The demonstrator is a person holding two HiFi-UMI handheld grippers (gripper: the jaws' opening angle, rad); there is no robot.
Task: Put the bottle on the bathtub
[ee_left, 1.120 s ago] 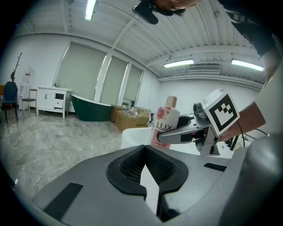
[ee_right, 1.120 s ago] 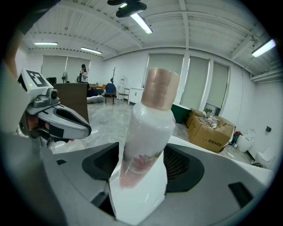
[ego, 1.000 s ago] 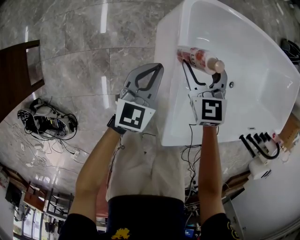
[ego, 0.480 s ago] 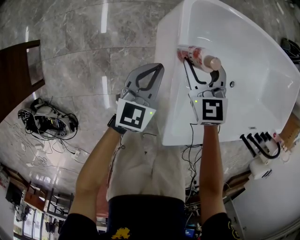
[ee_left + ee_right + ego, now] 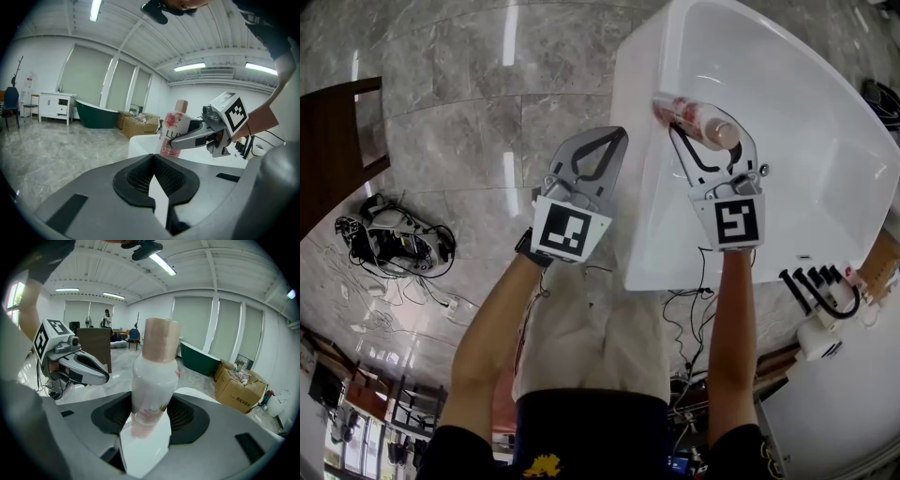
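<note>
White bathtub [image 5: 633,187] rim, bottle [image 5: 698,117] at edge

Both bare forearms [image 5: 492,328] reach up toward twelve o'clock in the head view. The left grey two-jaw gripper [image 5: 614,136] points to one o'clock, jaws together and empty. At its three o'clock, the right grey two-jaw gripper [image 5: 708,131] has just been closing its jaws and clasps the white pink-flowered bottle [image 5: 698,114].

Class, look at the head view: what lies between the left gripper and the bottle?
The white rim of the bathtub. The head view shows the left gripper just outside it, apart from the bottle.
</note>
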